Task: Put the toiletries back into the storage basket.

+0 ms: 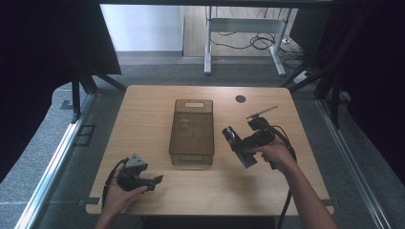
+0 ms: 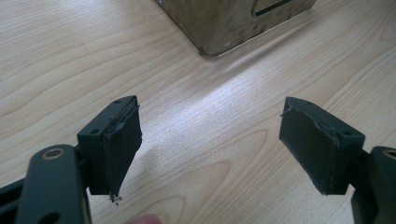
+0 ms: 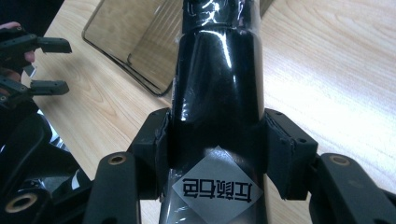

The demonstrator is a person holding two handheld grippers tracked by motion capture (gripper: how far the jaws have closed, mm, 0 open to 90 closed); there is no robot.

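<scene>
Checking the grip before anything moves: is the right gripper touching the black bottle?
Touching. In the right gripper view, both pads of the right gripper press against the black bottle, no gap either side.

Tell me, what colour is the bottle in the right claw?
Shiny black bottle with a silvery diamond label, clearest in the right gripper view.

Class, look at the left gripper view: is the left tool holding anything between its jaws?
No, the left tool is open, with bare table between its jaws.

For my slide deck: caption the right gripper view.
Right gripper clamps a glossy black bottle above the wooden table, smoky tray behind.
</scene>
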